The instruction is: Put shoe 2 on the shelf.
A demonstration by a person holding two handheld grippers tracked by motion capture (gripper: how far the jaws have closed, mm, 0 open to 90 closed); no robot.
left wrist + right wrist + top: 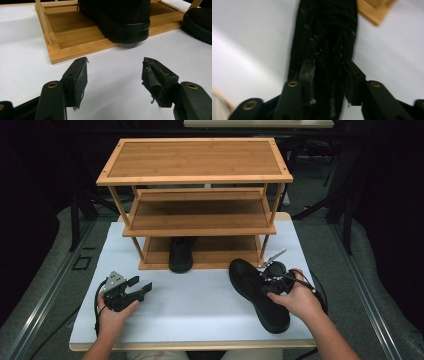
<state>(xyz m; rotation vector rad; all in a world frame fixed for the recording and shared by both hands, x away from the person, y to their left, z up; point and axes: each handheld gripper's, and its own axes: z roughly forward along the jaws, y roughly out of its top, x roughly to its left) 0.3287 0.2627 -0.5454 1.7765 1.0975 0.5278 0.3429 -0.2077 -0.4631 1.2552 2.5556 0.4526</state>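
A black shoe [272, 312] lies on the white tabletop [200, 305] at the right, toe toward the rack. My right gripper [261, 276] reaches onto its middle from the right. In the right gripper view the gripper [330, 72] has its jaws apart, astride the shoe's laced upper [327, 30], and the pads do not visibly press into it. A second black shoe [180, 255] stands on the rack's bottom shelf, heel outward [120, 20]. My left gripper [140, 289] rests on the table at the left, open and with nothing between its fingers [115, 75].
A three-tier bamboo shoe rack [195, 160] stands at the back of the table; its bottom frame [75, 47] lies just ahead of the left gripper. The rack's corner [374, 10] shows beyond the held-over shoe. Dark floor surrounds the table.
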